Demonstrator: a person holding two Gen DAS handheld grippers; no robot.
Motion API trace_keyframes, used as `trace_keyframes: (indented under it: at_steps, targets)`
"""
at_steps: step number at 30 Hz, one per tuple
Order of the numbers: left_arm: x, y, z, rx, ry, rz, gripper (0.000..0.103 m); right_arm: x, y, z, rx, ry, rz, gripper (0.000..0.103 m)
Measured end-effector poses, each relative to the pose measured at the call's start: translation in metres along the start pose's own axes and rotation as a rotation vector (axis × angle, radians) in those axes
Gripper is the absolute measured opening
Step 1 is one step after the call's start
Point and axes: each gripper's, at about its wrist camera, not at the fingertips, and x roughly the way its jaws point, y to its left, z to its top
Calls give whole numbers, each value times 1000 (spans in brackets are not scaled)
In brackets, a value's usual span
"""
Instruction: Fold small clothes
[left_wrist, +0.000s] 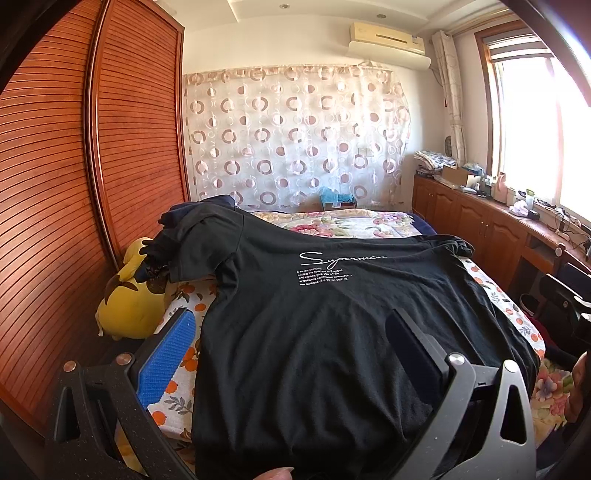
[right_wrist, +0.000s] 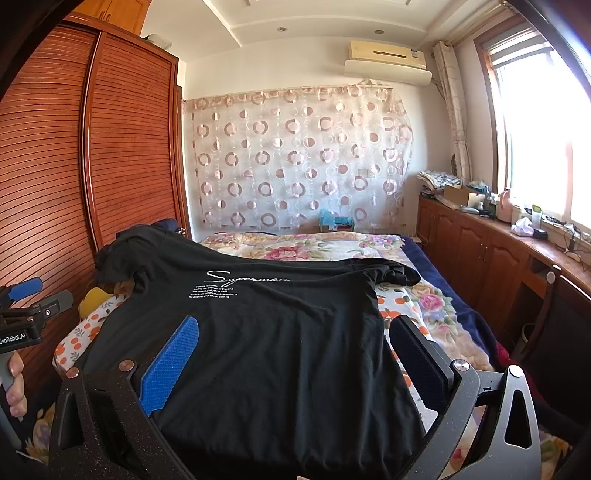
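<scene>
- Nearest the lens: the hem of the black T-shirt (left_wrist: 314, 350), bunched low between the spread fingers of the left gripper (left_wrist: 291, 354), with a fingertip (left_wrist: 275, 472) just showing at the bottom edge.
- Left gripper: released, jaws wide, blue pad (left_wrist: 168, 358) off the cloth's left edge over the orange-print sheet (left_wrist: 177, 391), dark pad resting over the shirt.
- Right gripper (right_wrist: 295, 362): likewise released, jaws wide, blue pad (right_wrist: 170, 365) over the shirt body, the other finger past its right edge above the floral quilt (right_wrist: 436, 306).
- Shirt spread flat on the bed, print side up, white lettering (right_wrist: 236, 282) toward the far end; one sleeve draped over a dark heap by the wardrobe (left_wrist: 55, 184), the other crumpled at the right.
- Probably the step in hand: taking hold of the near hem for the first fold; nothing gripped yet.
- Worth doing well: closing each pair of fingers on both layers at the hem corners, not on the sheet beneath.
- Lifting both corners level, carrying evenly toward the collar, keeping the fabric taut to avoid a skewed crease.
- Smoothing the crumpled right sleeve first, likely helpful.
- Risk: left sleeve snagging on the heap or the yellow plush toy (left_wrist: 136, 295) beside it.
</scene>
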Motion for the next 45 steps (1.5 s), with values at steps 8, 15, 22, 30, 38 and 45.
trace_keyframes:
  at_steps: [8, 15, 22, 30, 38, 45]
  targets:
    - [0, 0, 1, -1, -3, 3, 103, 1, 0, -1, -1, -1, -1, 103]
    - [-1, 2, 2, 1, -5, 1, 103, 0, 1, 0, -3, -2, -1, 103]
    - [-1, 2, 2, -1, -3, 0, 103, -1, 1, 0, -2, -2, -1, 103]
    - [-1, 1, 0, -2, -6, 0, 103, -1, 2, 0, -4, -5, -1, 103]
    - [-1, 1, 0, -1, -7, 0, 103, -1, 3, 0, -5, -5, 0, 103]
    - [-1, 1, 1, -1, -7, -1, 103, -1, 3, 0, -5, -6, -1, 103]
